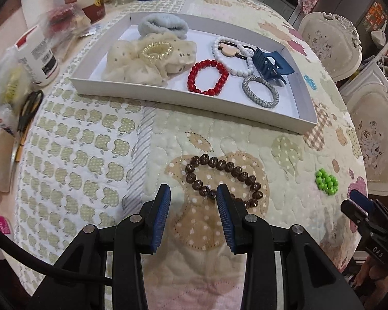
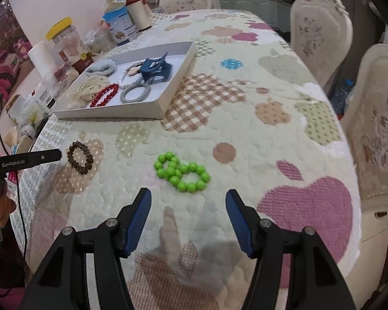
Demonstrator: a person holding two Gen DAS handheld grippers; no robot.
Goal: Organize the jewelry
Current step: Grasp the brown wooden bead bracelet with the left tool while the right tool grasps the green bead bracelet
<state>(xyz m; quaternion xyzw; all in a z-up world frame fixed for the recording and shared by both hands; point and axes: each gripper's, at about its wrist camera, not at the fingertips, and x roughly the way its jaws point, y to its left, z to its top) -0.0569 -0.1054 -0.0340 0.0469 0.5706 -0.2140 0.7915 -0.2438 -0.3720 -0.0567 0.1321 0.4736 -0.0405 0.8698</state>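
Note:
A brown bead bracelet (image 1: 225, 178) lies on the quilted tablecloth just ahead of my open left gripper (image 1: 194, 193), whose right finger overlaps its near side. The bracelet also shows in the right wrist view (image 2: 80, 160). A green bead bracelet (image 2: 182, 171) lies twisted on the cloth just ahead of my open, empty right gripper (image 2: 188, 200); it also shows in the left wrist view (image 1: 326, 181). A white tray (image 1: 183, 98) beyond holds a red bracelet (image 1: 207, 77), white bead bracelet (image 1: 232, 54), blue claw clip (image 1: 271, 67), grey hair tie (image 1: 260, 91) and scrunchies (image 1: 147, 59).
Jars, bottles and packets (image 1: 41, 59) crowd the table's left edge, with scissors (image 1: 29, 109). Cream upholstered chairs (image 2: 320, 33) stand along the right side. The tray also shows in the right wrist view (image 2: 111, 111), far left of the green bracelet.

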